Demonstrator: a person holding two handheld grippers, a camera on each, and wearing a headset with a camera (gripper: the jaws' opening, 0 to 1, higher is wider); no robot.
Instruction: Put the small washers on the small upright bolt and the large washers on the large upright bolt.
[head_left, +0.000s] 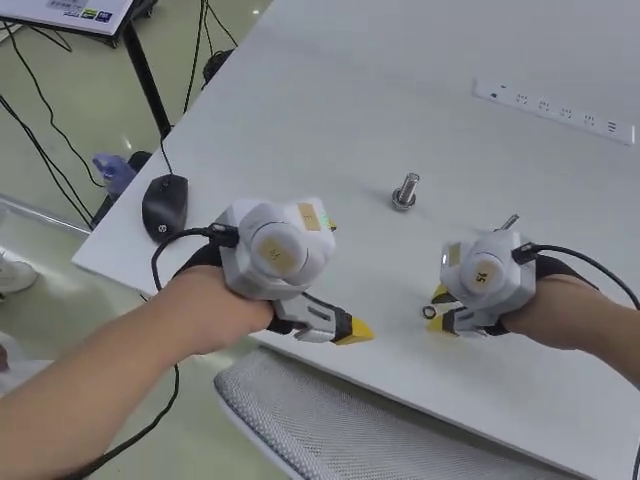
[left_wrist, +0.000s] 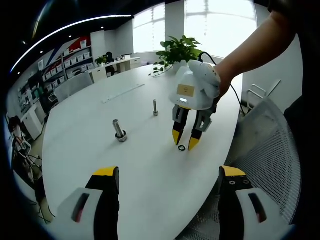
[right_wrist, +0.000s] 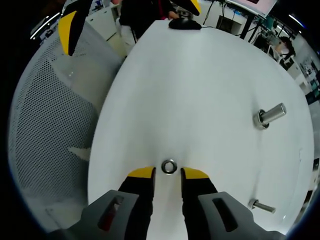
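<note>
The washer lies flat on the white table, near the edge closest to the person. It sits in the gap between the yellow tips of the right gripper, touching neither of them as far as I can see. That claw points down at the table with its jaws a little apart, released, not pinching anything. The left gripper hangs over the table's near edge, jaws spread wide and empty, well apart from the washer. Further in on the table stands the large upright bolt, and the small upright bolt is just past the right gripper. Bare tabletop lies between the washer and both bolts. A black mouse rests at the left corner, a power strip lies at the far side, and a mesh chair sits under the near edge.
</note>
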